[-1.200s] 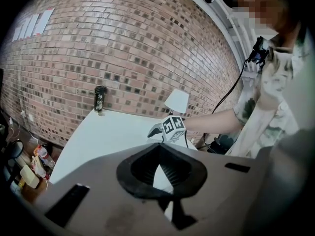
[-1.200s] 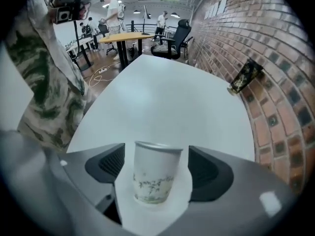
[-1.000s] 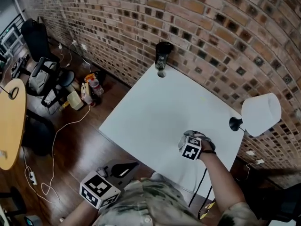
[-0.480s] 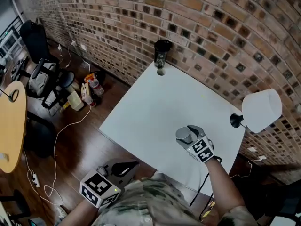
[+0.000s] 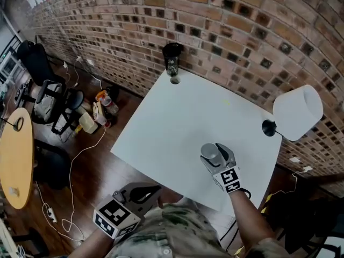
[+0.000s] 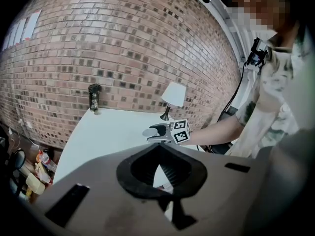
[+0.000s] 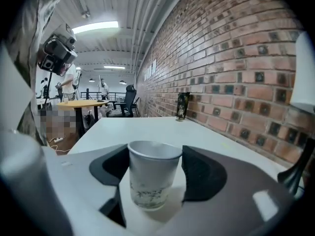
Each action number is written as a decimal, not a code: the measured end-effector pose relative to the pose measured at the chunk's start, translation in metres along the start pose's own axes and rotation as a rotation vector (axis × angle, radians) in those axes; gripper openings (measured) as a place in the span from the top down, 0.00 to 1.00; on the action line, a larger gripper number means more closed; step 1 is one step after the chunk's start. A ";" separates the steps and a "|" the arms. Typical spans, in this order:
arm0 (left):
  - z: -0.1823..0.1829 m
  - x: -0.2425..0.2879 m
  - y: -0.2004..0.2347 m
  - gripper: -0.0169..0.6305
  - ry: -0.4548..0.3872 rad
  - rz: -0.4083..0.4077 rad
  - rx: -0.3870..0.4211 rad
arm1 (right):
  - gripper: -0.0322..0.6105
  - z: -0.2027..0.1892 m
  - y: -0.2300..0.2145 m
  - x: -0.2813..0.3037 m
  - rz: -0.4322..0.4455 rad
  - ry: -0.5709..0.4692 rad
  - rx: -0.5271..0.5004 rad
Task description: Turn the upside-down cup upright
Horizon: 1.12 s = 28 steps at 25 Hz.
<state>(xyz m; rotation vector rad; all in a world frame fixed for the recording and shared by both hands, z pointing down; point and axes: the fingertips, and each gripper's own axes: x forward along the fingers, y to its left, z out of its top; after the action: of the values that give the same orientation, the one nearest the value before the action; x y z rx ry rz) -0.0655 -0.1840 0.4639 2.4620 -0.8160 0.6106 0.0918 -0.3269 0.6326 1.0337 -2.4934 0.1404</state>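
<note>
While the right hand-held gripper (image 5: pixel 214 156) stays out of the tail's reckoning, its jaws have just been closing and now clamp the grey paper cup (image 7: pixel 153 176), which is mouth-up, on the person's side of the white shaded lamp (image 5: pixel 297 113). It is best to lower it level, seat its base on the white counter (image 5: pixel 172 122), then loosen the grip. The left hand-held gripper (image 6: pixel 159 149), farther from the lamp, has its jaws together and empty.

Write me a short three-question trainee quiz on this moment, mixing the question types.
1. True or false: the cup is mouth-up.
2. Which tongs have the cup between them? A left, B right.
3. What stands at the far corner of the table?
Key: 1 true. 2 B: the right tongs grip it, and their jaws have just been closing further. 3 a dark bottle.
</note>
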 end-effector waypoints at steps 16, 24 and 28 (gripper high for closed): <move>0.004 0.030 -0.037 0.96 0.041 -0.008 0.024 | 0.42 -0.021 -0.003 -0.036 -0.027 -0.032 0.011; -0.015 0.038 -0.059 0.96 0.067 0.011 -0.025 | 0.36 -0.023 -0.009 -0.046 0.009 -0.039 0.081; -0.032 0.039 -0.068 0.96 0.077 0.020 -0.063 | 0.34 -0.005 -0.008 -0.060 0.003 -0.076 0.085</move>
<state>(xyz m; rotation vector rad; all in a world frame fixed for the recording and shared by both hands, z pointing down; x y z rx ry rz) -0.0017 -0.1345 0.4902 2.3609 -0.8178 0.6722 0.1367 -0.2918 0.6112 1.0887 -2.5772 0.2140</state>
